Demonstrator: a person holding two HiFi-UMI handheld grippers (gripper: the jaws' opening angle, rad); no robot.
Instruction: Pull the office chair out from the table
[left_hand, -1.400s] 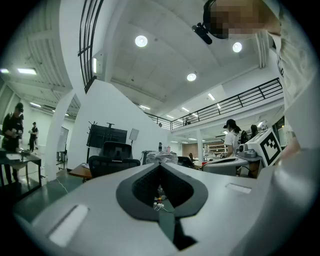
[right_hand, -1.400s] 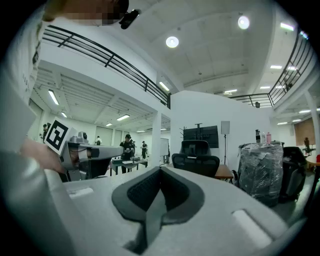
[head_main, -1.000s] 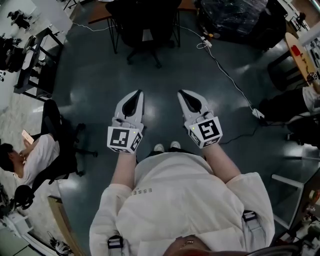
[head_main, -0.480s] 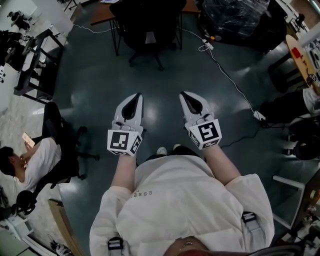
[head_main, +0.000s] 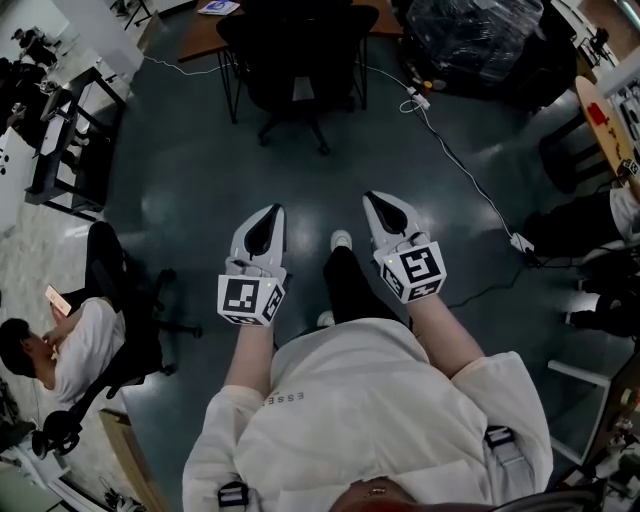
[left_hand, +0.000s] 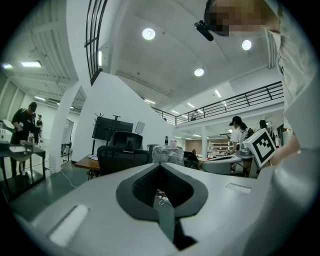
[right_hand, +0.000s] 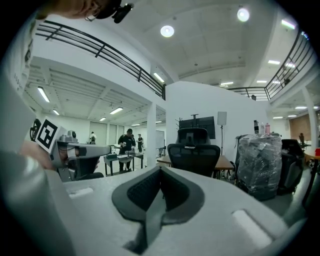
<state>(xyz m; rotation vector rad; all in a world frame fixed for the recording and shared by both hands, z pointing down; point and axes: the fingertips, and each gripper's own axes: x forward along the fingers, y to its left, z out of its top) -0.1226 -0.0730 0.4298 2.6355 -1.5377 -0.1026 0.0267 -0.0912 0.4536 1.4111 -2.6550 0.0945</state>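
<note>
Chair (head_main: 298, 55) sits nearer than a second ago, one shoe (head_main: 341, 240) forward.

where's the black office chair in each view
Head view: office chair at top centre, tucked under the table.
Left gripper view: office chair left of centre.
Right gripper view: office chair just right of centre.
Shared landmark: plastic-wrapped stack, on its right in every view.

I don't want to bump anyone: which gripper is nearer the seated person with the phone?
Left. The seated person is off to the left gripper's outer side, slightly behind it; the right gripper sits beyond the left one, farther away.
</note>
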